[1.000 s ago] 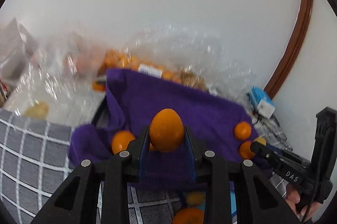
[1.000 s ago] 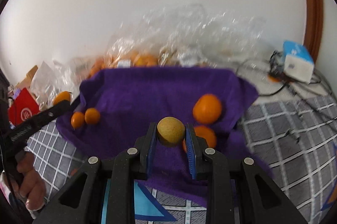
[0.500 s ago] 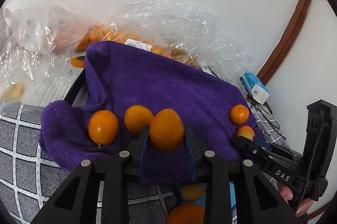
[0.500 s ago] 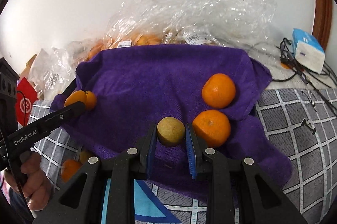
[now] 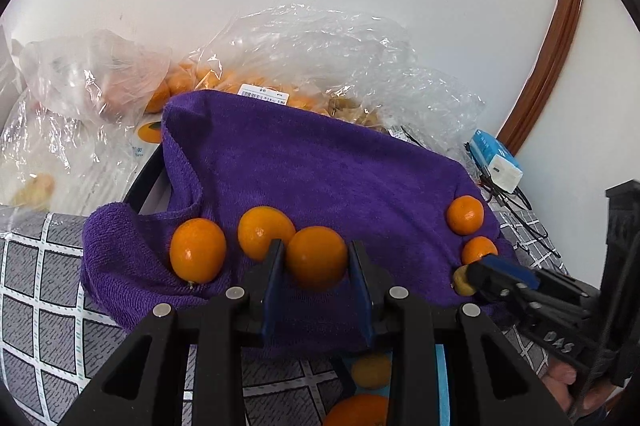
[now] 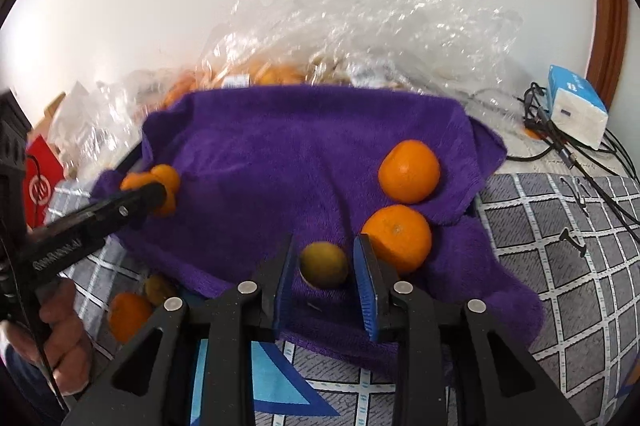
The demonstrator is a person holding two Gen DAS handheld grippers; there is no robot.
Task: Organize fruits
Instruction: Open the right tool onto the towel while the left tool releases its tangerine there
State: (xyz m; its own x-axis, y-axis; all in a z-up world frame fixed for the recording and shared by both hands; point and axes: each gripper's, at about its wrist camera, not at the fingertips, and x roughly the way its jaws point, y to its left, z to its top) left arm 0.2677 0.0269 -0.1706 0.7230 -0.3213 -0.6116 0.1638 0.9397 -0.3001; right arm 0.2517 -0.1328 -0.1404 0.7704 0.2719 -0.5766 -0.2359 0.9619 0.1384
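My left tongs [image 5: 317,260] pinch orange kumquat [image 5: 316,256] over purple towel [image 5: 320,169]. Two more kumquats [image 5: 198,250] just left of them on towel. My right tongs [image 6: 325,268] opening; yellow-green fruit [image 6: 324,264] between pads, gaps either side, resting on towel. Two tangerines [image 6: 398,238] just right of right tongs. Clear plastic bags [image 5: 320,57] of fruit beyond towel. Checked grey cloth [image 6: 560,246] underneath.

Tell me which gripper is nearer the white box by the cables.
Right. The right gripper works at the towel end nearest the white box; the left gripper is at the far end.
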